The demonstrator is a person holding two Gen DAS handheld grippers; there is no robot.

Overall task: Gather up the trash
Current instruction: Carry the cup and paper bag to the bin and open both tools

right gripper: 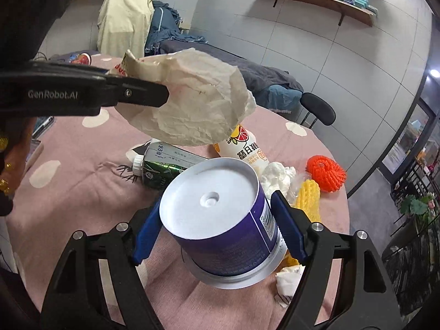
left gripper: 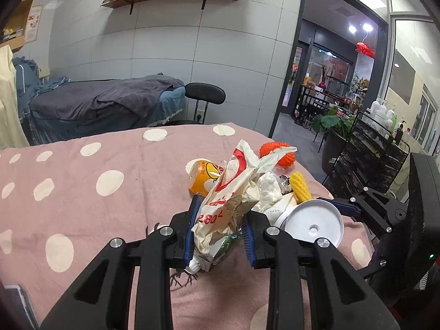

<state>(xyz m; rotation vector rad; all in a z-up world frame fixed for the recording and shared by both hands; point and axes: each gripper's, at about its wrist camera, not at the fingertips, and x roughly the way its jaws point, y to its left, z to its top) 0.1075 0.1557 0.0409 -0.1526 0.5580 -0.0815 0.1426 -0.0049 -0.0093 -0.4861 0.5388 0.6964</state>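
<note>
Left gripper: fingers pinching a crumpled paper bag, held off the table. Right wrist view shows the bag hanging in air over the trash pile, gripped only at its 9 o'clock edge. Risk: thin paper, small bite; the bag could tear or slide out if swung fast. Its loose end hangs close over the green carton and could drag it.

Green carton lies on its side on the table, cap toward 9 o'clock, just below the bag. Orange-label bottle lies at 1 o'clock of the carton, partly hidden by the bag. Both round-ish; a brush could roll them toward the table edge.

Right gripper: fingers spread wide around a purple tub, one pad on each side, tub inverted with white base up. Pads look to be touching the walls; firmness I cannot tell. Risk: smooth tapered wall, tub tilted; it may slip down and out.

At 3 o'clock: tissue wad, yellow foam net, orange foam net, all light, near the table edge; a dropped tub could knock them off.
</note>
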